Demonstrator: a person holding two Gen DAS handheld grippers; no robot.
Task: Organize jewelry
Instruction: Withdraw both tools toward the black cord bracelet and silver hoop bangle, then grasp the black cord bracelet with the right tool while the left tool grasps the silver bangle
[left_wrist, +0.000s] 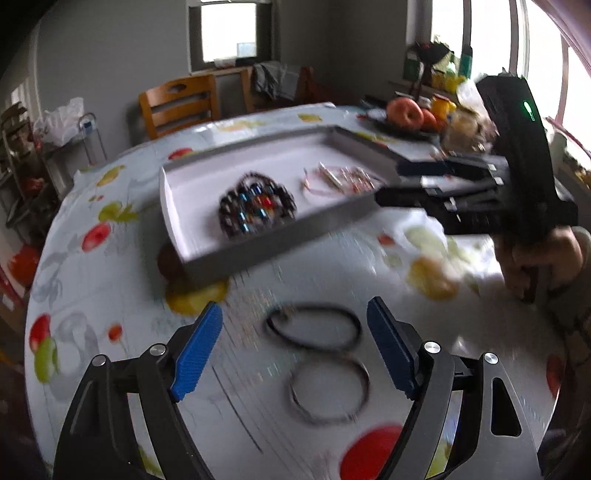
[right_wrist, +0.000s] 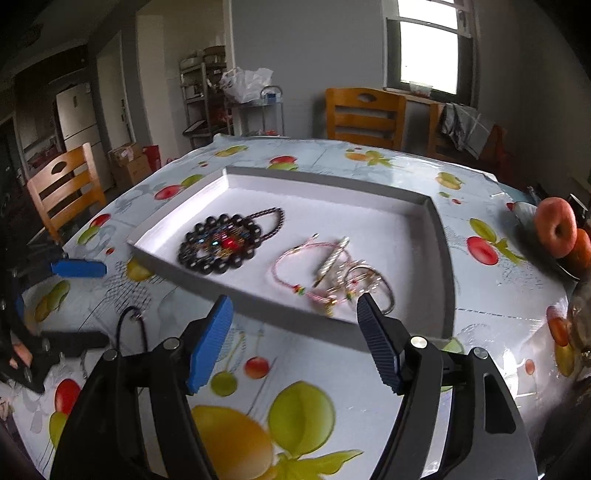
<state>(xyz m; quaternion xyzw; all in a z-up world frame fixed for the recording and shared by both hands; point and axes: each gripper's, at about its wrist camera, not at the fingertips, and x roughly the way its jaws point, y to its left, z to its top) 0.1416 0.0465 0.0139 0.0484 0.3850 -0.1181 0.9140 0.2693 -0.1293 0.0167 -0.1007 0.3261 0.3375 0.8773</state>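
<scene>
A shallow white tray (left_wrist: 177, 206) (right_wrist: 439, 258) lies on the fruit-patterned table. In it are a black beaded necklace (left_wrist: 256, 210) (right_wrist: 221, 240) and a heap of pink and silver bracelets (left_wrist: 340, 179) (right_wrist: 332, 273). Two dark rings (left_wrist: 314, 328) lie on the cloth in front of the tray, between the fingers of my open, empty left gripper (left_wrist: 295, 347). My right gripper (right_wrist: 293, 339) is open and empty just before the tray's near wall; from the left wrist view it shows at the tray's right corner (left_wrist: 406, 184). A dark ring (right_wrist: 129, 325) shows at left.
A plate of apples (left_wrist: 406, 114) (right_wrist: 557, 229) stands at the table's far side by the window clutter. Wooden chairs (left_wrist: 177, 103) (right_wrist: 66, 184) stand around the table. Shelves with bags line the wall (right_wrist: 207, 96).
</scene>
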